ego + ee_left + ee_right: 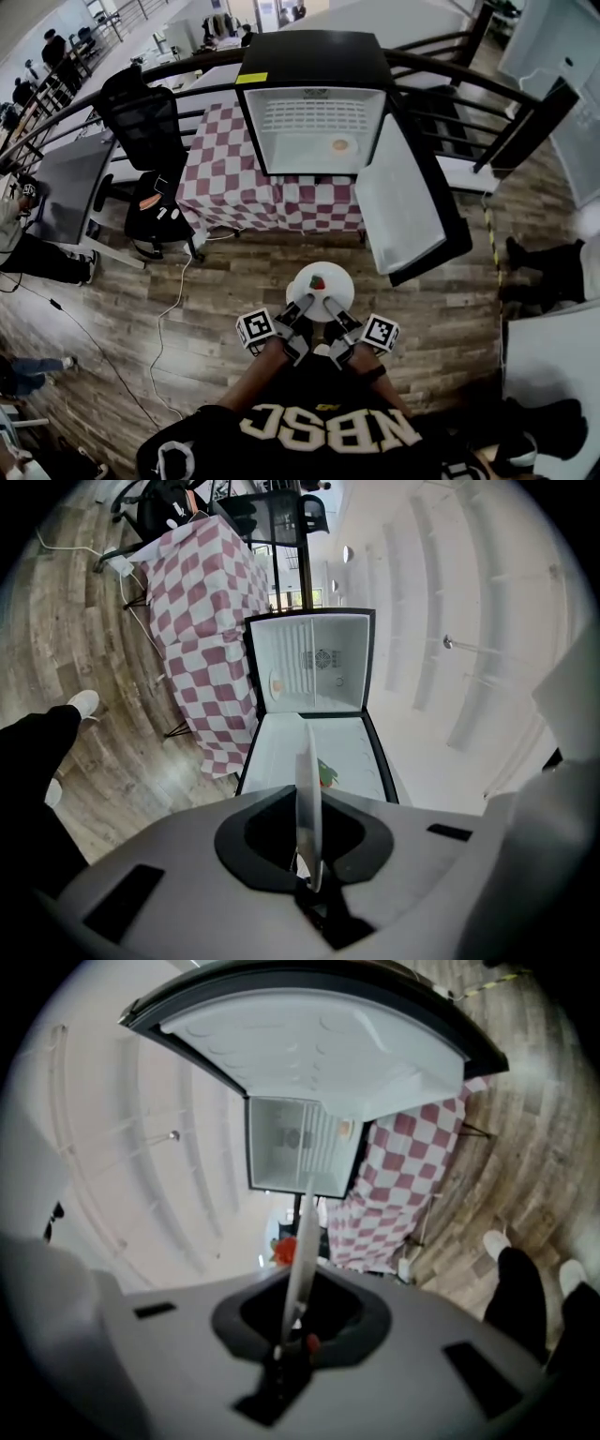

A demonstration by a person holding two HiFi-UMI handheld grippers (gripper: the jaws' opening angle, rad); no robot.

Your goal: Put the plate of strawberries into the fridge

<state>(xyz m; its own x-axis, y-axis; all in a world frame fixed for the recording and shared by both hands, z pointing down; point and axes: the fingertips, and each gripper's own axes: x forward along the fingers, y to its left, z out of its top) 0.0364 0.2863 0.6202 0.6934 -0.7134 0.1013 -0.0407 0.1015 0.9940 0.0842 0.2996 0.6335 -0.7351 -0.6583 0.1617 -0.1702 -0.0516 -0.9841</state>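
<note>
A white plate [330, 279] with a strawberry [318, 281] hangs in the air in front of me, level, above the wooden floor. My left gripper [303, 305] is shut on its near left rim and my right gripper [333, 304] is shut on its near right rim. In the left gripper view the plate [307, 789] shows edge-on between the jaws, the strawberry [325, 774] beyond it. The right gripper view also has the plate [300, 1251] edge-on, with the strawberry [283, 1251] to its left. The fridge [314, 122] stands ahead with its door [403, 202] swung wide open to the right.
The fridge sits on a table with a red-and-white checked cloth [230, 173]. A small round orange item [340, 145] lies inside the fridge. A black office chair [150, 141] stands at the left. A curved railing [469, 66] runs behind, and people's legs [548, 267] show at the right.
</note>
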